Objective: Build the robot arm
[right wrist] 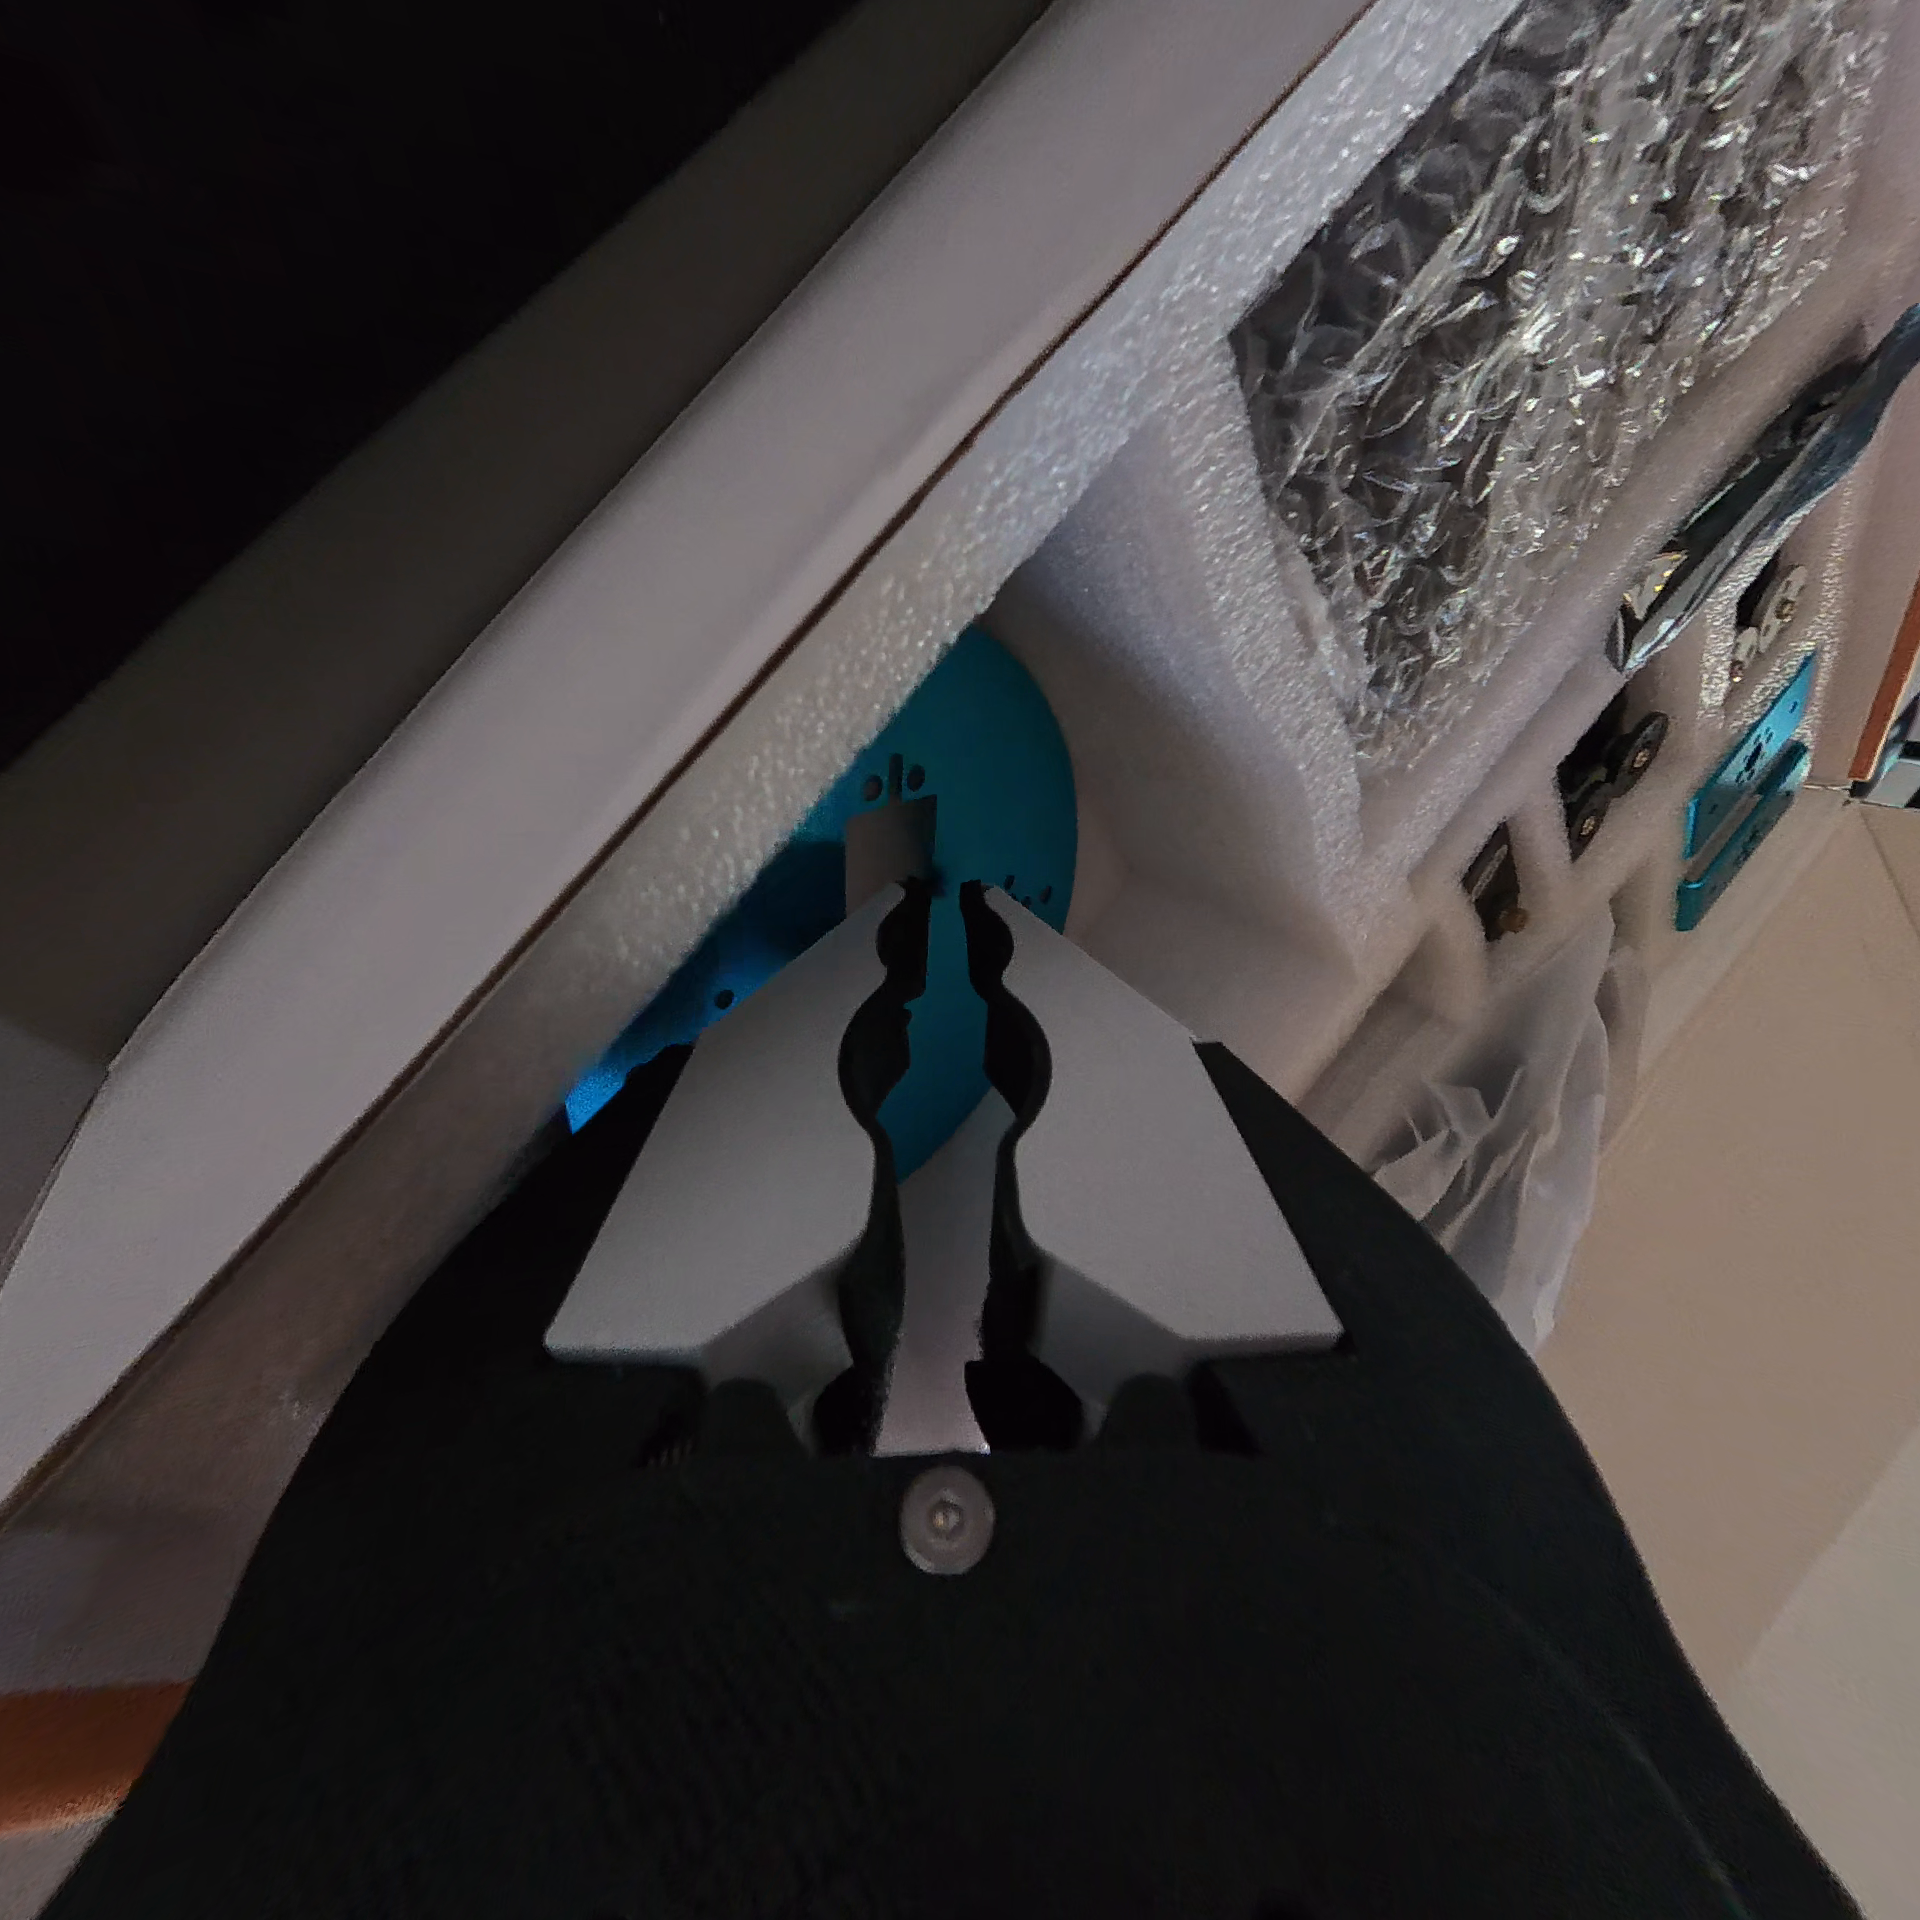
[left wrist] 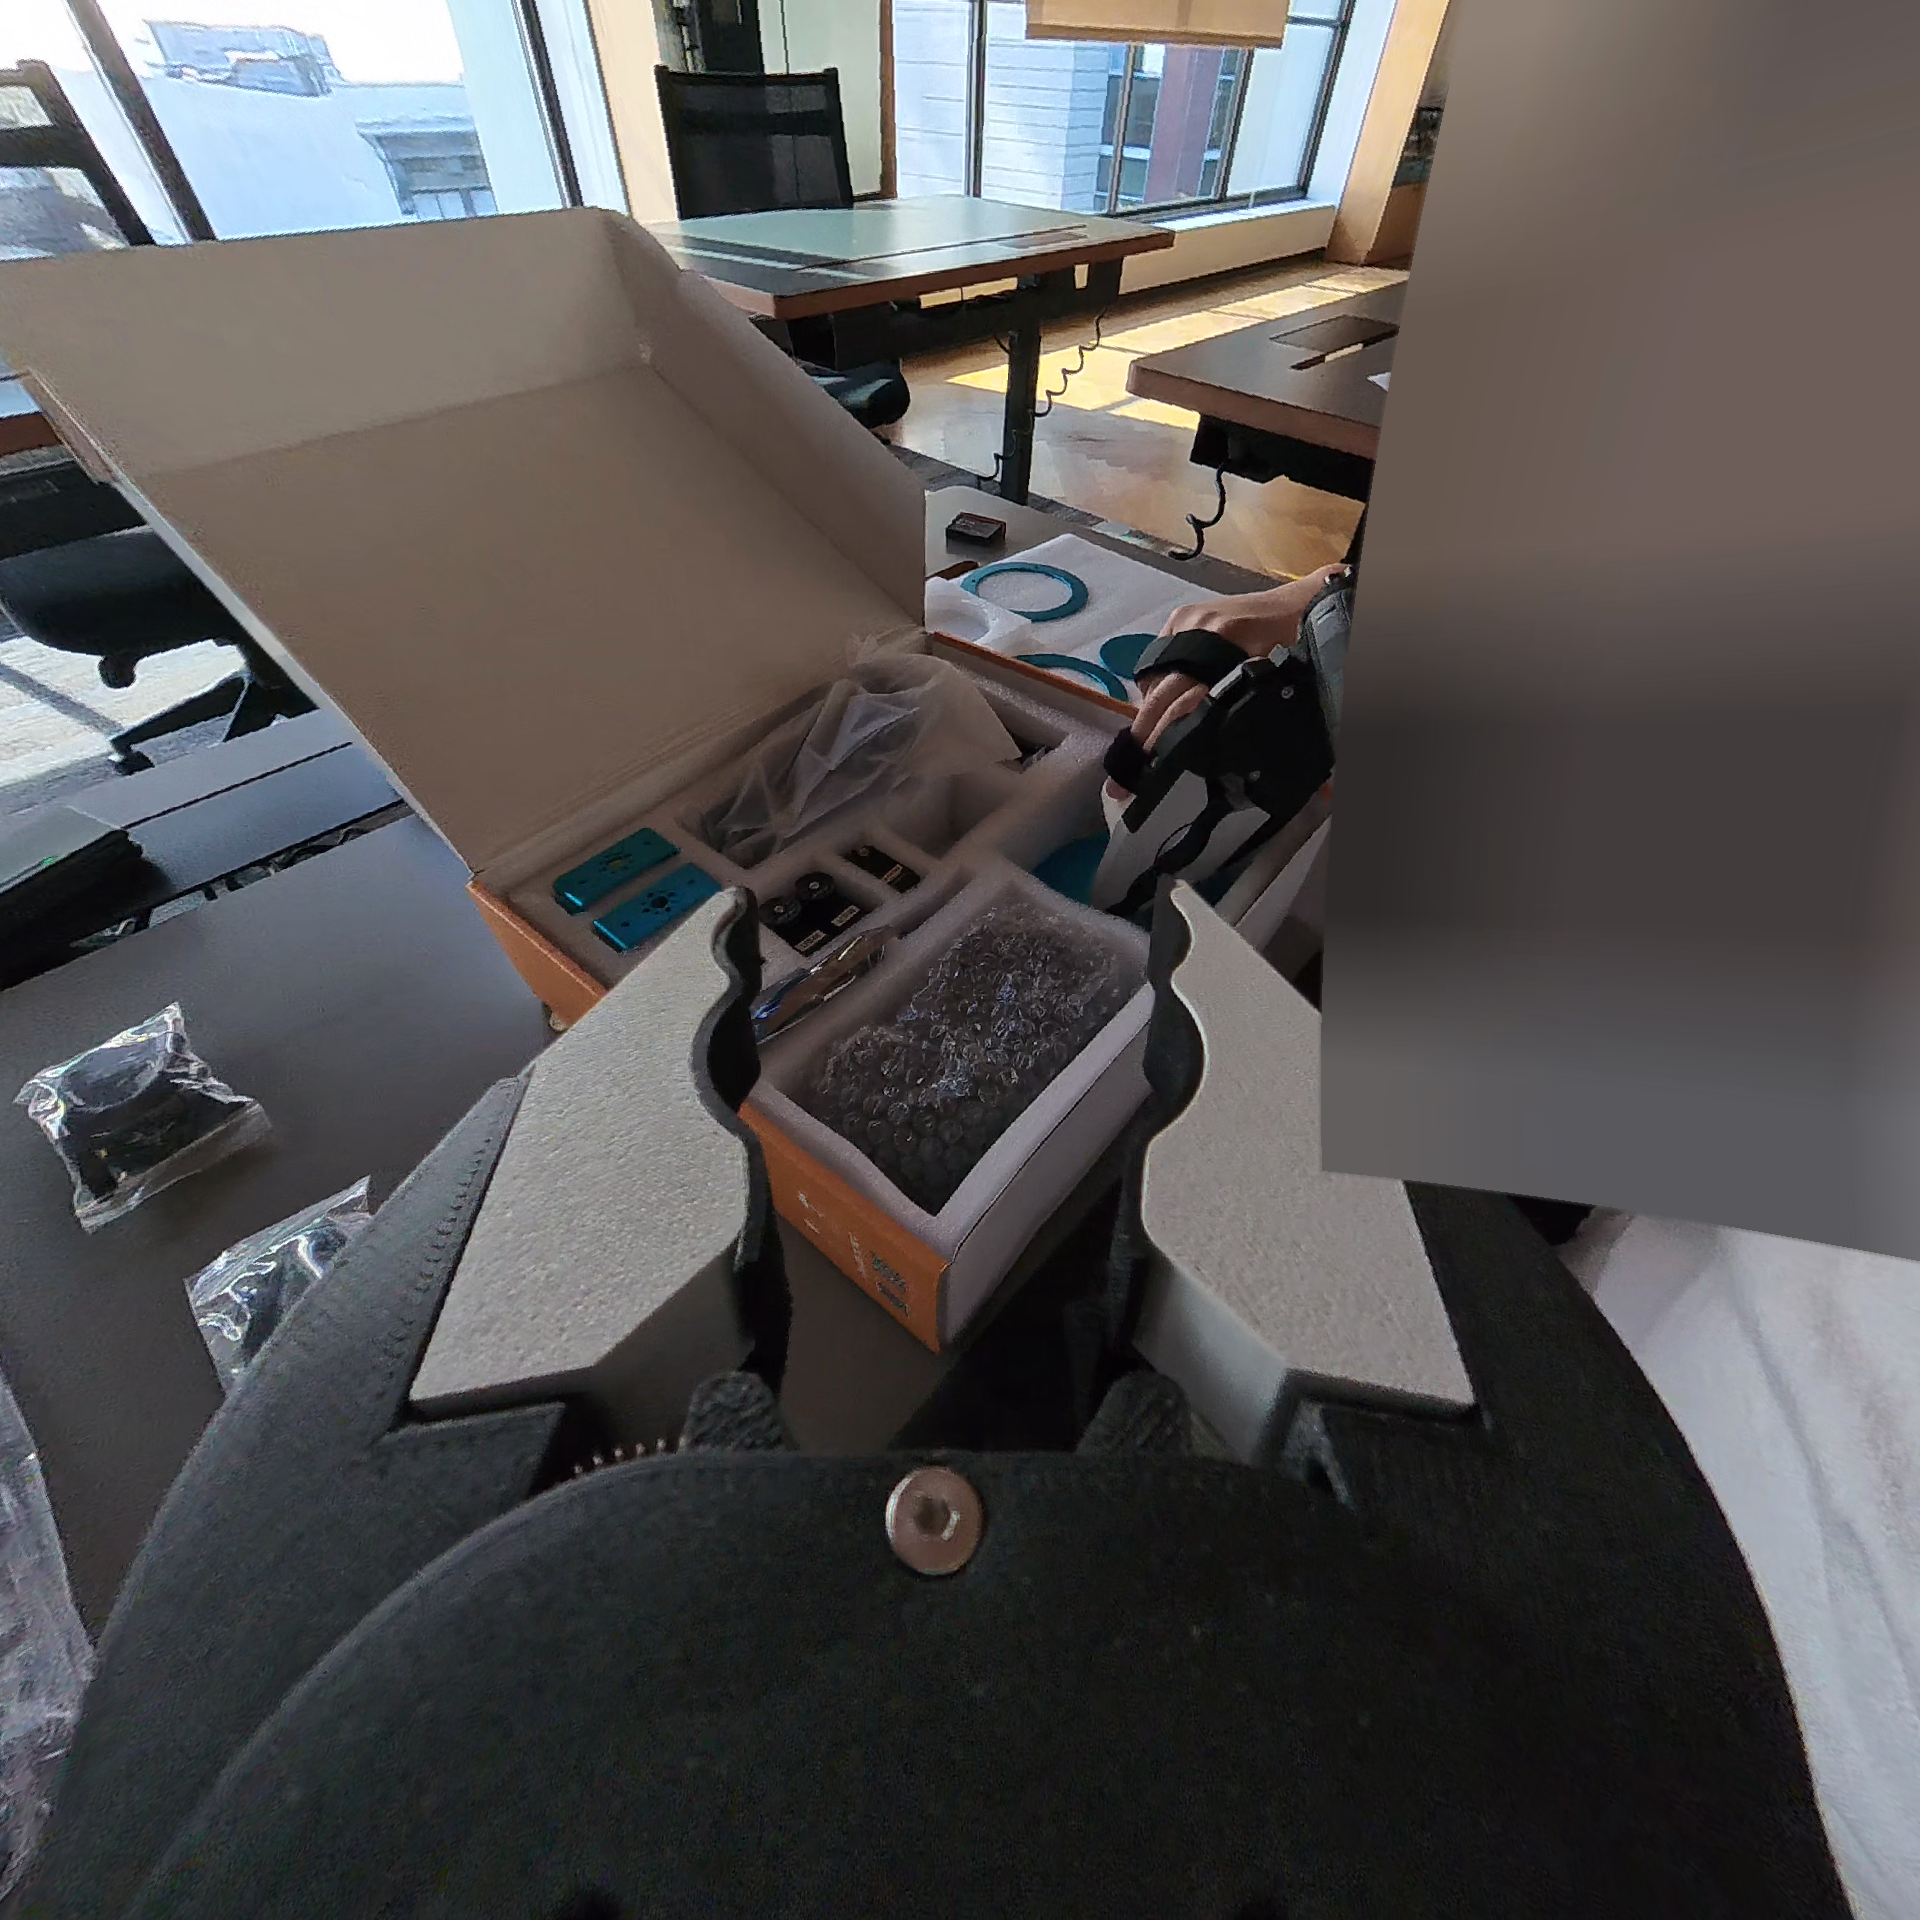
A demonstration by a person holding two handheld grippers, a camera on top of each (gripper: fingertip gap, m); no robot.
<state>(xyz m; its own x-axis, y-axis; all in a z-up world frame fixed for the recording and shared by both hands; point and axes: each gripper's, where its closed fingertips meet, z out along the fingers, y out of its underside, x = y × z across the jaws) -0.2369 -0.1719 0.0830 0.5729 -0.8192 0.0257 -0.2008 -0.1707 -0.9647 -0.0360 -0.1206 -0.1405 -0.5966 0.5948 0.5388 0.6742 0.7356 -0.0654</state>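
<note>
one open box (left wrist: 852, 1236) sits on the worktop (left wrist: 343, 1039), holding two blue bars (left wrist: 634, 902). the left hand-held gripper (left wrist: 951, 935) gapes wide, empty. the right hand-held gripper (right wrist: 943, 889), nearly clenched, pinches one blue disc (right wrist: 966, 790) in the foam.

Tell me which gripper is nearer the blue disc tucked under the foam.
Right. The right gripper has its fingertips at the blue disc, jaws nearly closed. The left gripper hangs open over the bubble-wrapped bundle in the box's near corner, away from the disc.
</note>
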